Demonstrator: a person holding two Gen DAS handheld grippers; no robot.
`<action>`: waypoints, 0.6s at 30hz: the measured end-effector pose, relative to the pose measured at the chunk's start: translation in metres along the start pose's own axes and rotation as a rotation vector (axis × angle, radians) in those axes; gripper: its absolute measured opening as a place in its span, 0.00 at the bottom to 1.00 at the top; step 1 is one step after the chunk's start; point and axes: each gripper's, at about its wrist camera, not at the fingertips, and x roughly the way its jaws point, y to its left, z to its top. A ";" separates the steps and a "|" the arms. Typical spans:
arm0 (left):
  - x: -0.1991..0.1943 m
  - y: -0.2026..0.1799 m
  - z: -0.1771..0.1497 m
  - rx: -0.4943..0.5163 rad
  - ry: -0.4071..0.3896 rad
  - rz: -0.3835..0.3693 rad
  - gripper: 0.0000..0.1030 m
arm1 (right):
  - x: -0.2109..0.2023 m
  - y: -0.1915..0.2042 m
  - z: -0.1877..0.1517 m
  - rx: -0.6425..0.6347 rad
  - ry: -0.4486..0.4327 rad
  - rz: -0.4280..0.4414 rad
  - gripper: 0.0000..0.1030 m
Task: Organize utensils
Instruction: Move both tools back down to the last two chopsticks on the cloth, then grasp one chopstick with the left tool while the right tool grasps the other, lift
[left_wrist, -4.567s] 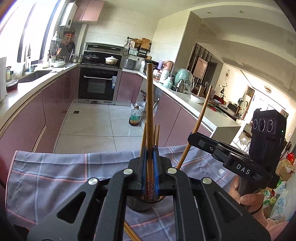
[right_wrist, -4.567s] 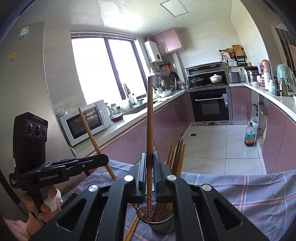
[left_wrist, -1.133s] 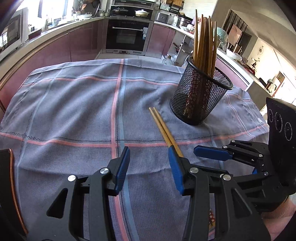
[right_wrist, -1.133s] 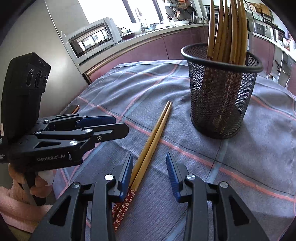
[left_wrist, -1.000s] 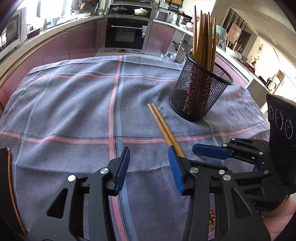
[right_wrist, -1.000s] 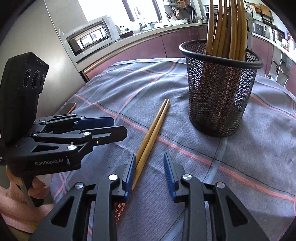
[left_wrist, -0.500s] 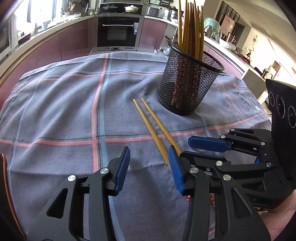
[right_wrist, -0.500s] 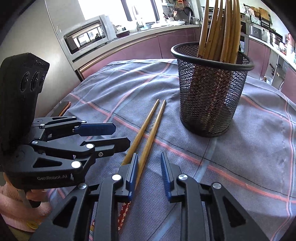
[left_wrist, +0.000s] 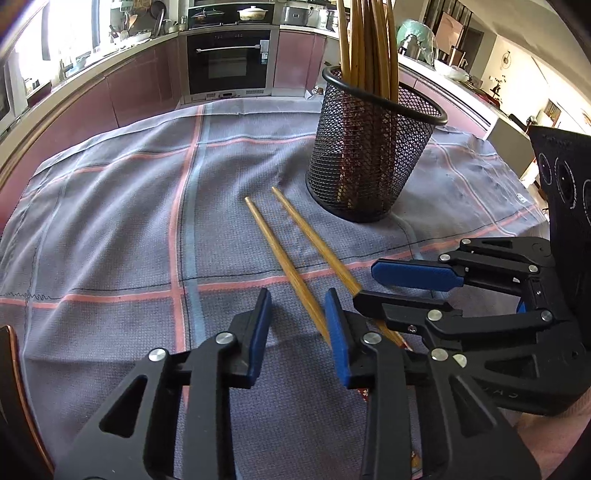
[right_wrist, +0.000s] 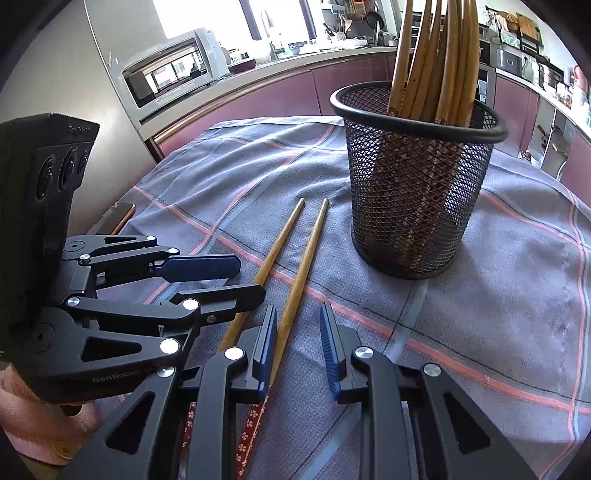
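Two loose wooden chopsticks lie splayed on the checked cloth in front of a black mesh holder (left_wrist: 373, 158) (right_wrist: 417, 192) full of upright chopsticks (left_wrist: 369, 44). My left gripper (left_wrist: 297, 325) (right_wrist: 251, 278) straddles the left chopstick (left_wrist: 273, 251) (right_wrist: 277, 251). Its jaws are closing; the stick lies against the right pad with a gap to the left one. My right gripper (right_wrist: 298, 332) (left_wrist: 364, 282) straddles the right chopstick (right_wrist: 306, 258) (left_wrist: 314, 236). That stick lies near the left pad, with a clear gap on its other side. Each stick's patterned end lies under a gripper.
The grey cloth (left_wrist: 110, 221) with pink lines covers the table. A copper-edged phone (right_wrist: 118, 218) lies at its left edge. Kitchen counters, a microwave (right_wrist: 166, 70) and an oven (left_wrist: 229, 62) stand beyond. A person's hand in a pink sleeve (right_wrist: 22, 413) holds the left gripper.
Both grippers came down from the holder to the two chopsticks on the cloth. The sticks' far tips have spread apart. Both pairs of jaws have narrowed, the left most recently.
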 end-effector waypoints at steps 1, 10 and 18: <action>0.000 0.000 0.000 0.000 0.002 -0.004 0.25 | 0.000 0.000 0.001 -0.002 -0.001 -0.004 0.21; -0.001 0.002 -0.002 -0.002 0.013 -0.018 0.17 | 0.007 0.004 0.007 -0.018 0.001 -0.038 0.17; 0.002 0.005 0.001 -0.015 0.013 -0.017 0.16 | 0.013 0.007 0.012 -0.031 -0.004 -0.074 0.09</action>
